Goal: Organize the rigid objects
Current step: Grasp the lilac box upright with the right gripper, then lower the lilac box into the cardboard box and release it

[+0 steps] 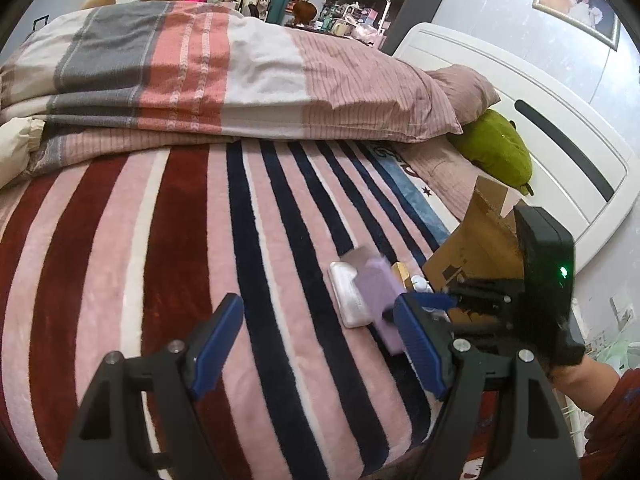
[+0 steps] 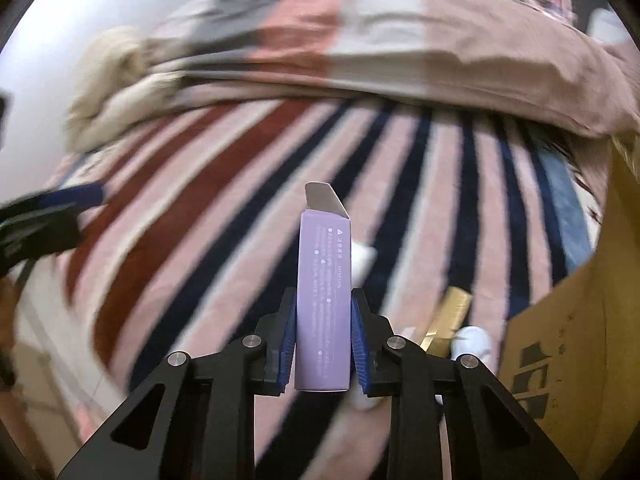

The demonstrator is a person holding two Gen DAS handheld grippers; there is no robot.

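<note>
While the left gripper hangs over the striped blanket with its blue pads spread wide and nothing between them, most of the left wrist view is bedding. At the upper left a folded quilt in grey, coral and white blocks lies across the bed, and below it the blanket runs in dark red, pink and navy bands toward the bottom of the frame. Right of centre a white pouch lies flat on the blanket, touching a lilac box that overlaps it. Just right of those, the right gripper reaches in from the right edge, a green light on its black housing, with a cardboard carton behind it. At the upper right a green plush toy rests against the white headboard.

From the right wrist view, much of it blurred, the left gripper shows at the left edge. At centre the right gripper has its pads pressed on both long sides of the lilac box, which stands upright along the fingers with its top flap open. To its right, low in the frame, lie a gold box and a small white item, just beside the cardboard carton filling the lower right.
</note>
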